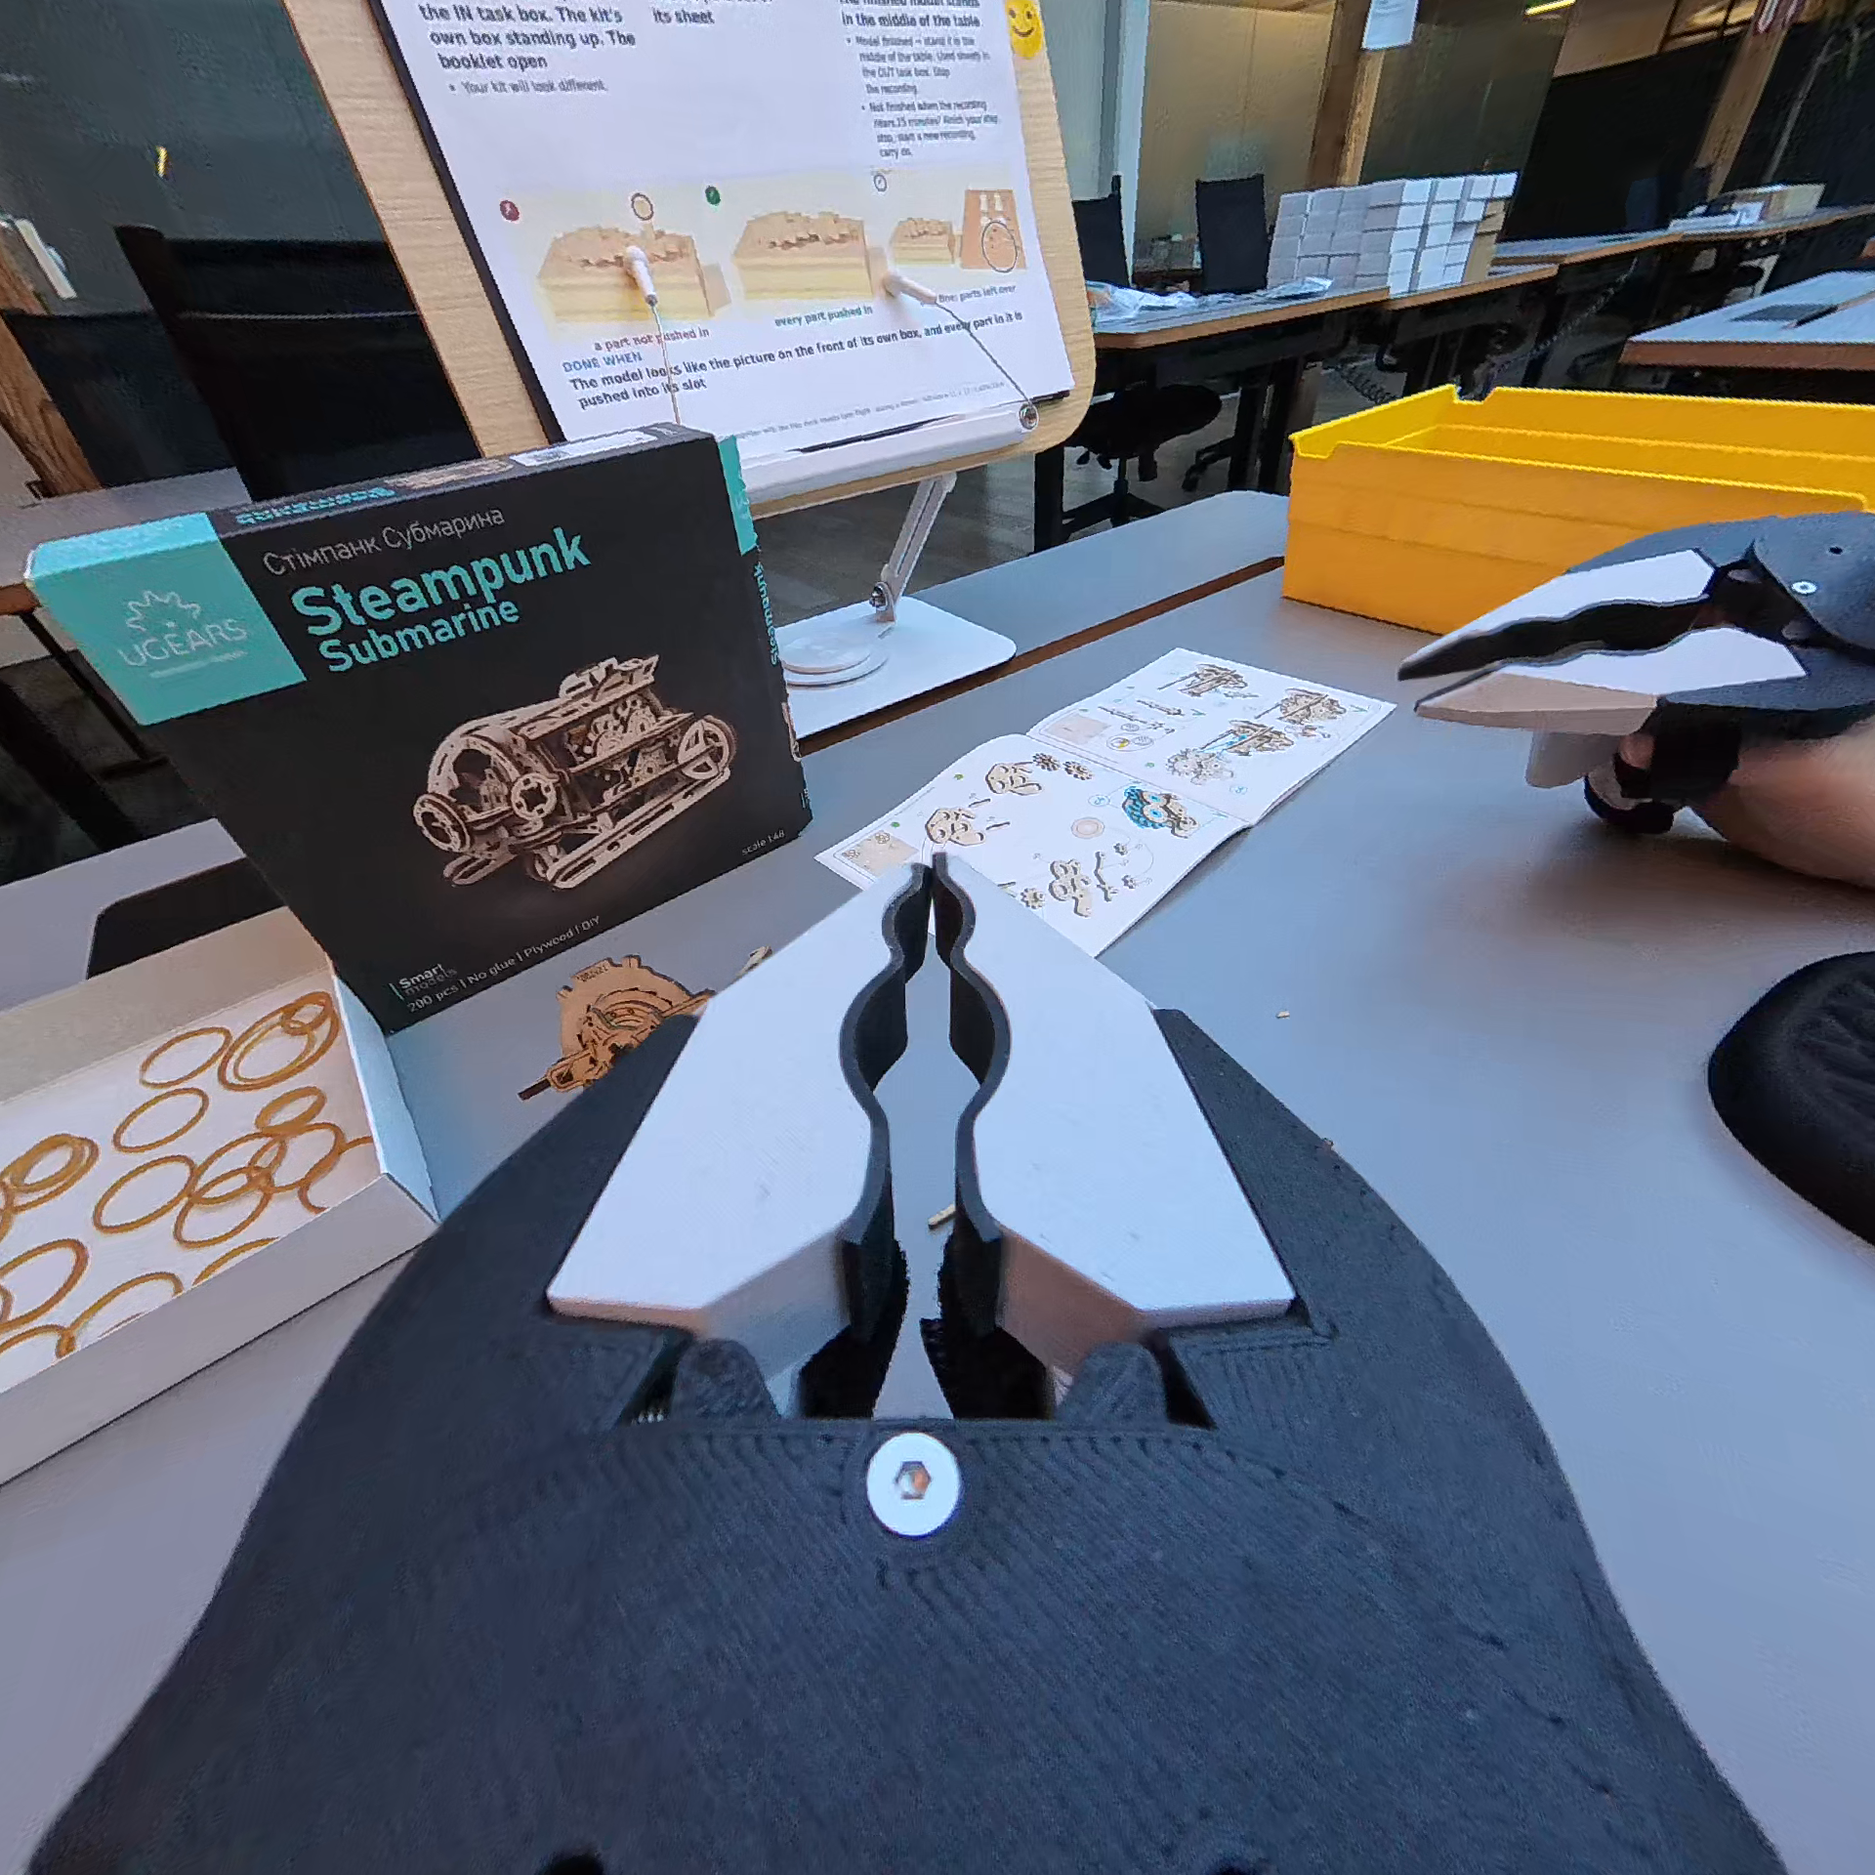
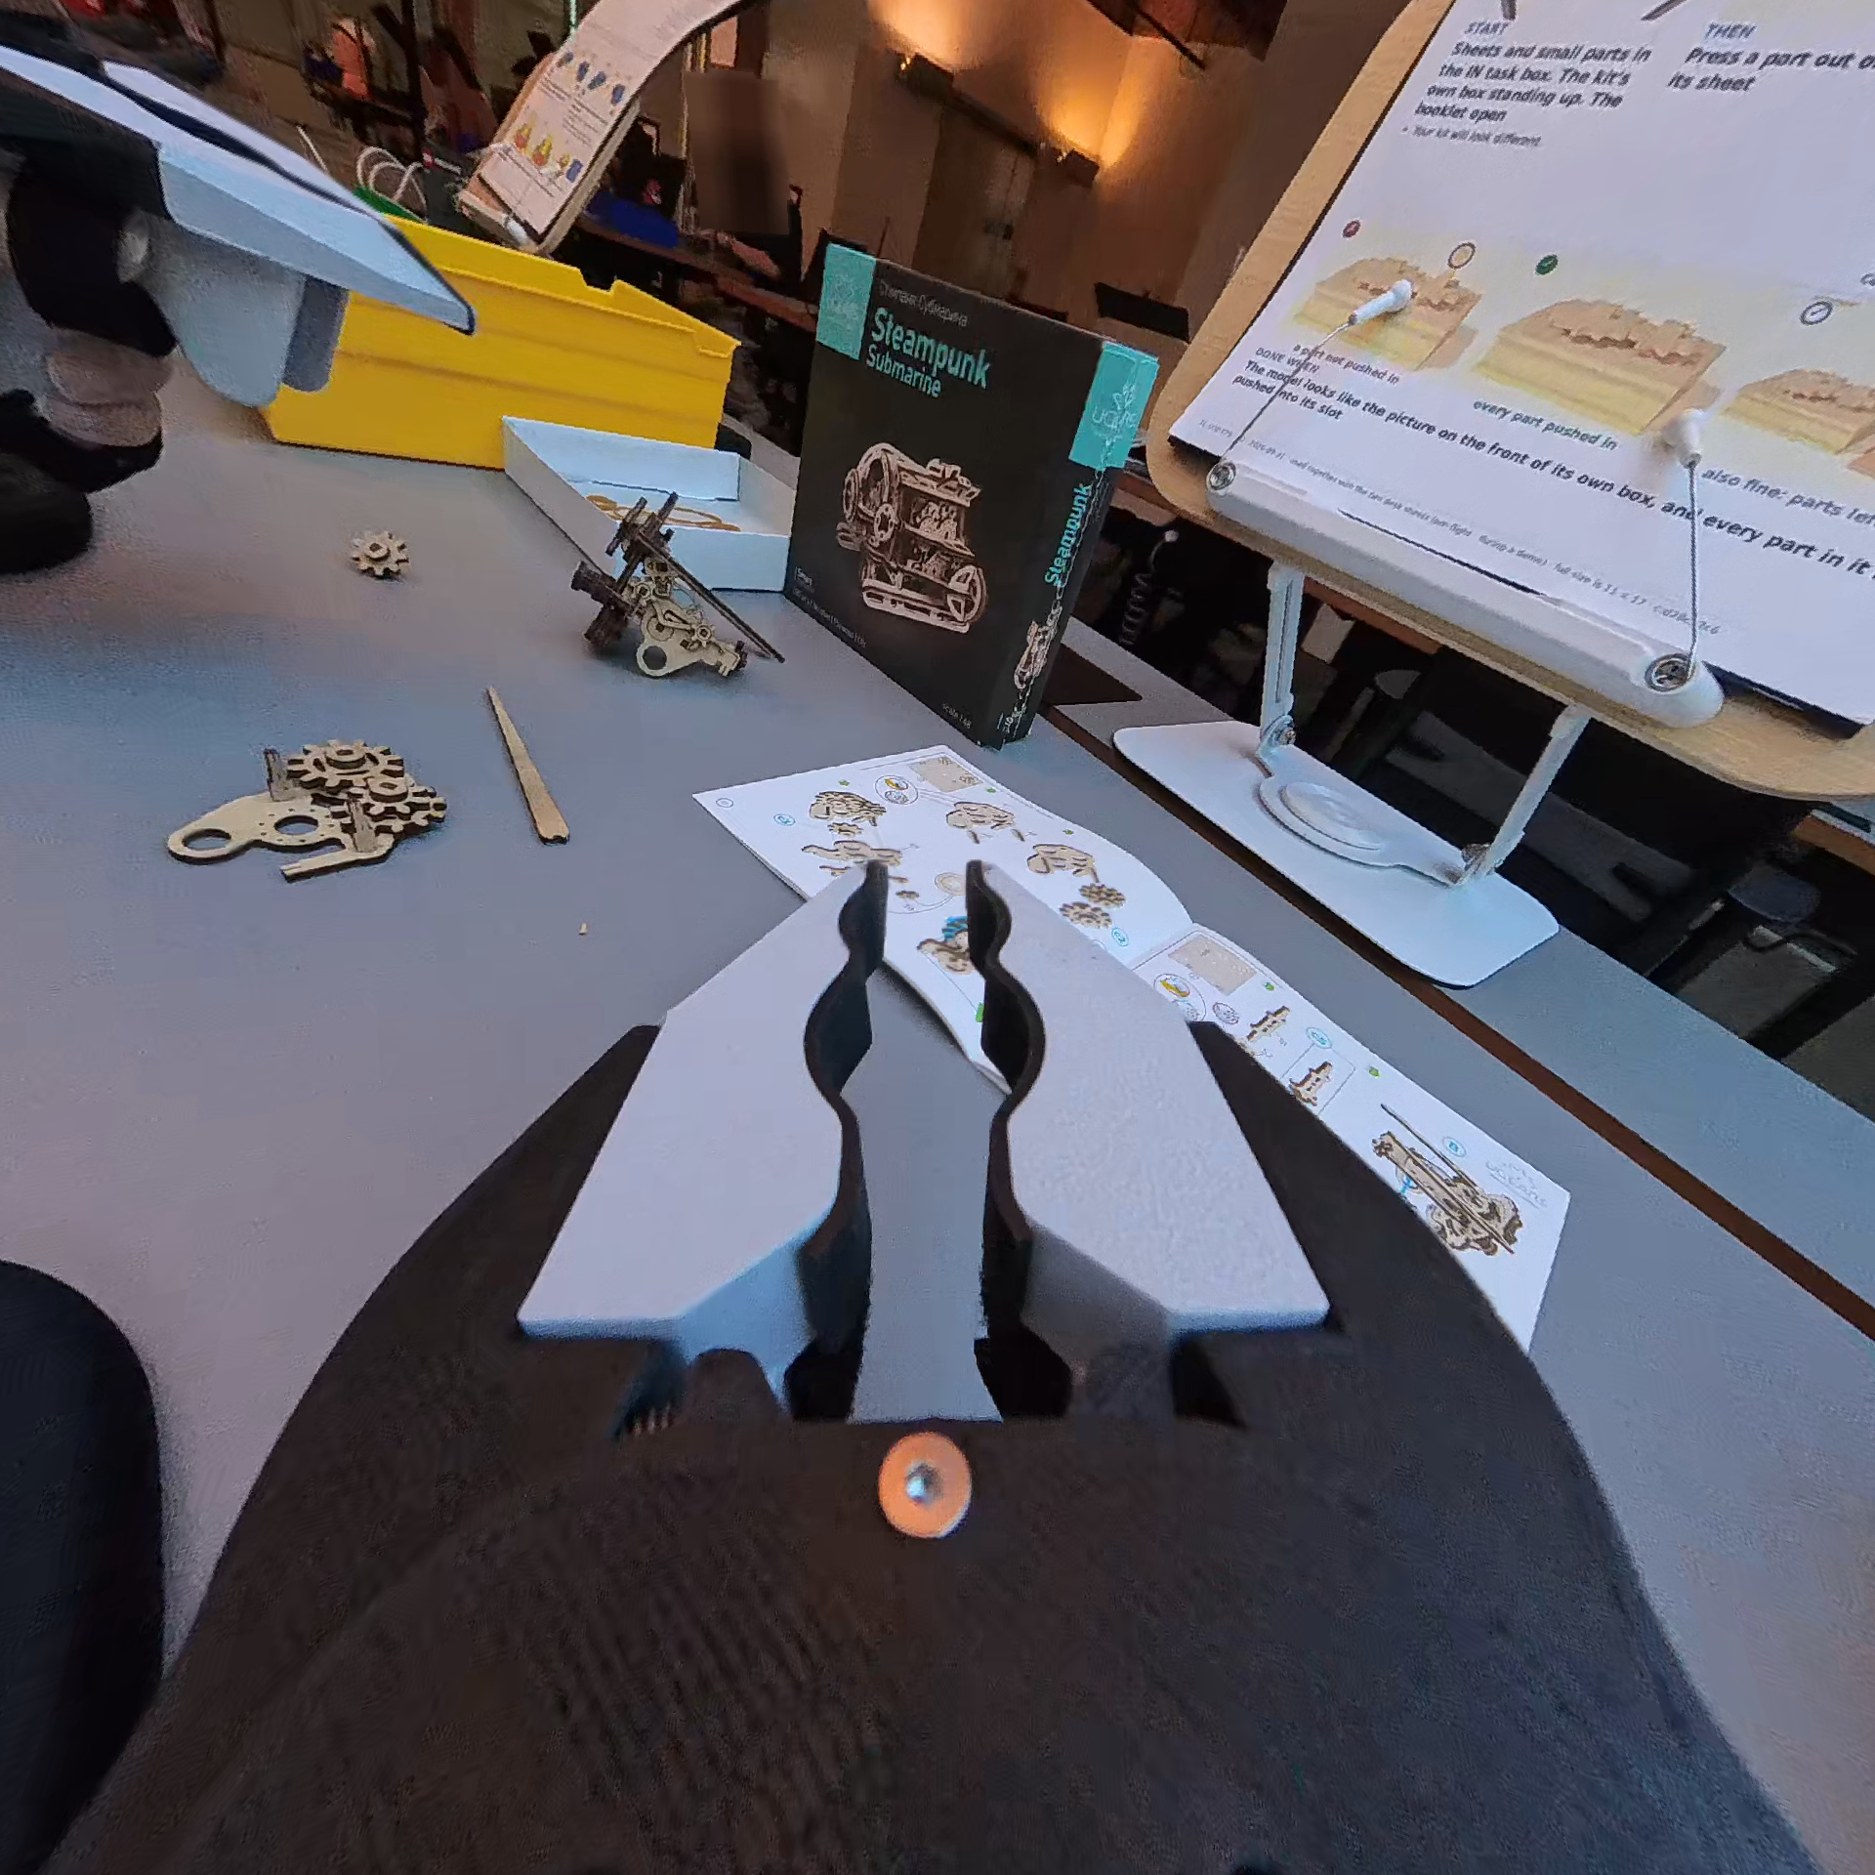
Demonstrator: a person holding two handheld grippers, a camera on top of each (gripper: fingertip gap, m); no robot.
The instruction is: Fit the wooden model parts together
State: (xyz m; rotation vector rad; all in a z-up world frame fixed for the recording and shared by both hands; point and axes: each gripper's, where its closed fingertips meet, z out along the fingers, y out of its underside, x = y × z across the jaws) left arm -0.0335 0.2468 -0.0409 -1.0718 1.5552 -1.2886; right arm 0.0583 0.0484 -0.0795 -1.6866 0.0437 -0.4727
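Note:
My left gripper [image 1: 931,875] is shut and empty, held above the grey table [image 1: 1370,1015]. It also shows at the upper left of the right wrist view [image 2: 457,309]. My right gripper [image 2: 925,875] is slightly open and empty, over the open instruction booklet [image 2: 1025,812]. Wooden parts lie to its left: a plate with gears [image 2: 315,804], a wooden stick [image 2: 528,766], a small loose gear [image 2: 378,554] and an upright gear assembly [image 2: 660,604]. In the left wrist view a wooden assembly [image 1: 619,1015] is partly hidden behind my left finger.
The dark kit box [image 1: 436,710] stands upright behind the parts. A white tray [image 1: 386,1096] holds several ring-shaped pieces. A yellow bin [image 1: 1522,528] sits at the far side. A document stand [image 2: 1349,842] is beside the booklet. A black pad [image 1: 1806,1086] lies near the table edge. Spacing between my two grippers at the tips: around 25 cm. My left gripper is the nearer one to the small loose gear [image 2: 378,554]: about 15 cm, against 35 cm.

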